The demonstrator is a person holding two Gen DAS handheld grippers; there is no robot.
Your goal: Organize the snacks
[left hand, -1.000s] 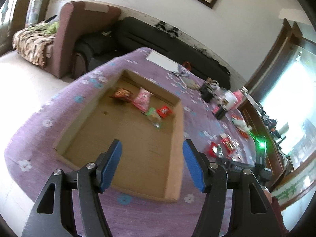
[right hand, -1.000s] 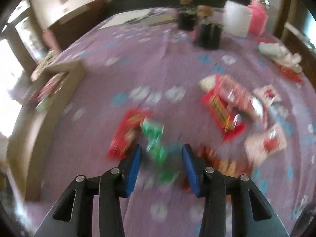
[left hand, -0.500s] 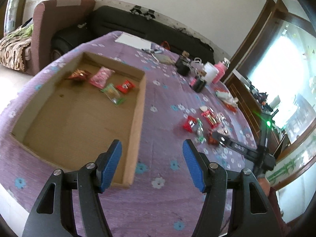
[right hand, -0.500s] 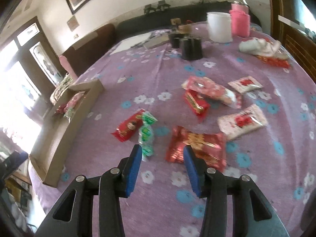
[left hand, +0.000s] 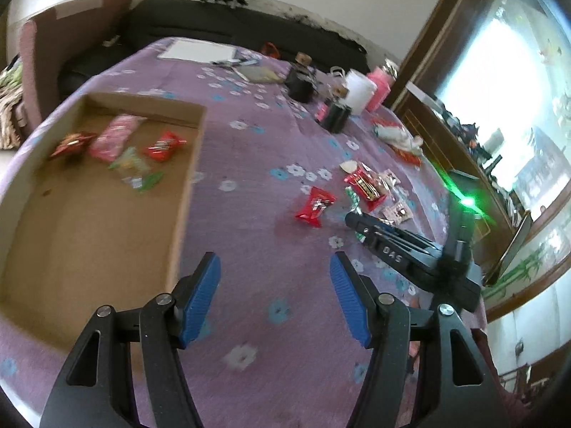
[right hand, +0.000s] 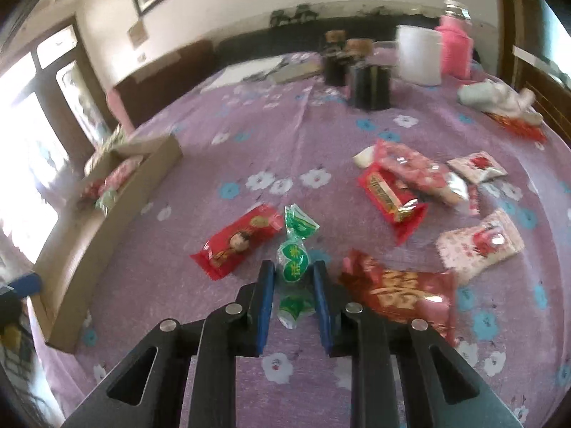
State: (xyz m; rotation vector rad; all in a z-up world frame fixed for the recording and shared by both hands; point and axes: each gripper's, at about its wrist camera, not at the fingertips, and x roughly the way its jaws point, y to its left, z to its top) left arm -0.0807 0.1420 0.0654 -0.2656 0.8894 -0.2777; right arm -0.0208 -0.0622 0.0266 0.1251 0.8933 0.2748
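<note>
Far to the left on the purple flowered counter (left hand: 249, 149) sits the shallow cardboard box (left hand: 185, 192), and in its far end lie a dark red wrapper, a pink pack (left hand: 114, 137), a clear green-printed sweet (left hand: 132, 167) and a small red pack (left hand: 165, 146). Just right of the box's near corner hangs the left hand-held gripper (left hand: 274, 294), its blue pads spread wide with only cloth between them. Further right the loose snacks lie scattered: a red pack (right hand: 237, 244) with a cartoon face, and touching its right edge the green-and-clear candy (right hand: 294, 260), which the right hand-held gripper (right hand: 294, 278) has just closed on, both blue pads pressing the wrapper's sides while it lies on the counter. Right of that is a crinkled red and gold bag (right hand: 396, 290), then a long red bar (right hand: 390, 196) under a pink pack, and two white packets with red print toward the right edge
</note>
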